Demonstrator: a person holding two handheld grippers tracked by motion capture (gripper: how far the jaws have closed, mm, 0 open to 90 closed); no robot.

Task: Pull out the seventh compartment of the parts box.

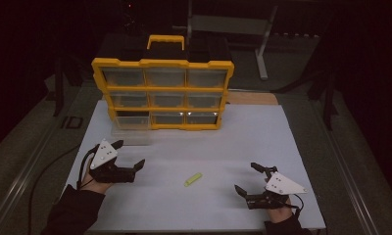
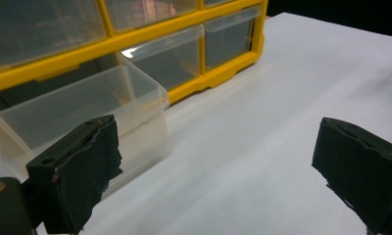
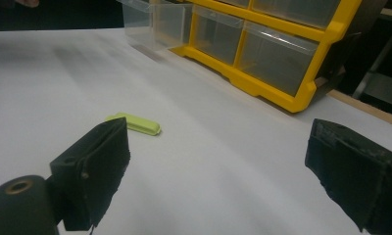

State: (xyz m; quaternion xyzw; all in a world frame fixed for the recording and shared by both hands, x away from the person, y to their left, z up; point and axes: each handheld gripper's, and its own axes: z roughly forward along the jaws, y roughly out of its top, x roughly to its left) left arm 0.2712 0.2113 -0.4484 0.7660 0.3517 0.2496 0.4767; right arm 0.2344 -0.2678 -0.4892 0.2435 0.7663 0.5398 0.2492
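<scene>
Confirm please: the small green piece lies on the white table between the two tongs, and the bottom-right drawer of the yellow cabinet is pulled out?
Not quite. The pulled-out drawer is the bottom-left one, as the high view shows. The green piece lies between the left tongs and right tongs.

Glossy clear plastic drawers [image 2: 86, 105] sat in a yellow plastic cabinet [image 1: 162, 63], upper centre, on a matt white tabletop [image 1: 243, 142].

A dim workshop or lab: a yellow parts organizer [image 1: 162, 93] on a white worktable [image 1: 262, 132], metal framing behind.
</scene>
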